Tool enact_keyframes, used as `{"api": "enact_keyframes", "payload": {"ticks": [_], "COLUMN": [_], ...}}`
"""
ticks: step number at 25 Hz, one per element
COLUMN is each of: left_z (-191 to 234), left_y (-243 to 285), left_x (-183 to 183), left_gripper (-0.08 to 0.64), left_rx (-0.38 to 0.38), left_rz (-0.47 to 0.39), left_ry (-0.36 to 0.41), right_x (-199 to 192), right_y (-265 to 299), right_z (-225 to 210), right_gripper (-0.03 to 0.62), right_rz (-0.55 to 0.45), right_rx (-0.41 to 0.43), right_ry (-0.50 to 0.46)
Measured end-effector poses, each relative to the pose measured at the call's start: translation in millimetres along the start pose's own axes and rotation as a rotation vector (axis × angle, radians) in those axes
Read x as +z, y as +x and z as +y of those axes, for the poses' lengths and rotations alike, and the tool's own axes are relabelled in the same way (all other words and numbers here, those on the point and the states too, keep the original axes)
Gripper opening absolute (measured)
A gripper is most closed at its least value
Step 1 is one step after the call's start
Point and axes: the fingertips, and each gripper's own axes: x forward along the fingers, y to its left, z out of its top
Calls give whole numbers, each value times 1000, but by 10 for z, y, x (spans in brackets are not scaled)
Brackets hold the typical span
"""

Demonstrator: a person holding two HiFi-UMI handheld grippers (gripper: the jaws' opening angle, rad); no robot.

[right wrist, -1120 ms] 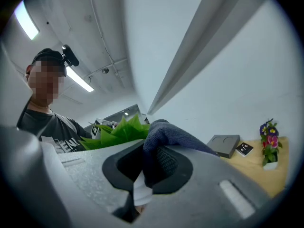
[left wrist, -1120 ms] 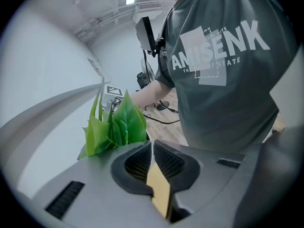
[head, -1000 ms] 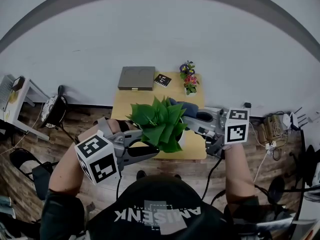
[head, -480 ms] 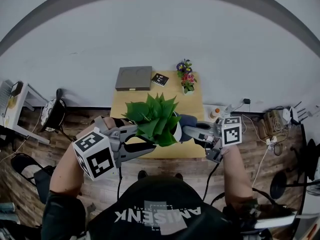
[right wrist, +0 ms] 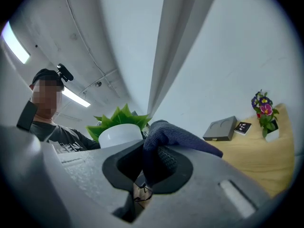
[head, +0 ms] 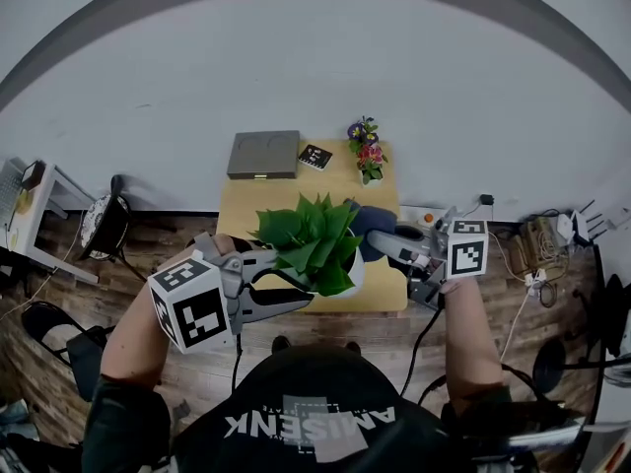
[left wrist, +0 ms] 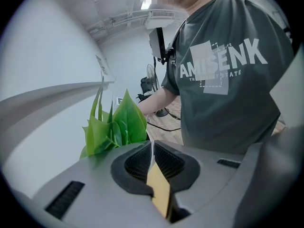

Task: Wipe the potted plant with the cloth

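Potted plant (head: pixel 311 239), lifted over the table (head: pixel 246 210) by my left gripper (head: pixel 299 292) clamped on its pot rim; cloth (head: pixel 365 227), pinched in my right gripper (head: pixel 383 246), just beside the leaves: I should stroke lightly outward, pot steady.

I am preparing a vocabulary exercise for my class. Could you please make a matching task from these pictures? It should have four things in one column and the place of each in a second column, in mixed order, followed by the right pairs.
Things
1. potted plant
2. cloth
3. grey box
4. small flowers

Places
A. far right corner of the table
B. clamped in the right gripper
C. held by its white rim in the left gripper
D. far left corner of the table

Pairs: 1-C, 2-B, 3-D, 4-A
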Motion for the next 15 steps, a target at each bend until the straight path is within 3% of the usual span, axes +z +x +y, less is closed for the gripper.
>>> {"api": "enact_keyframes", "payload": {"ticks": [6,15], "left_z": [-52,-33], "left_y": [-112,-34], "left_x": [-20,-112], "left_gripper": [18,18], "left_rx": [3,39], "left_rz": [-3,54], "left_ry": [-27,-100], "right_x": [58,-1], "right_y": [373,425], "right_z": [37,82], "right_gripper": [28,28], "right_rz": [61,128], "right_rx": [101,245], "right_ry": [-16,-11]}}
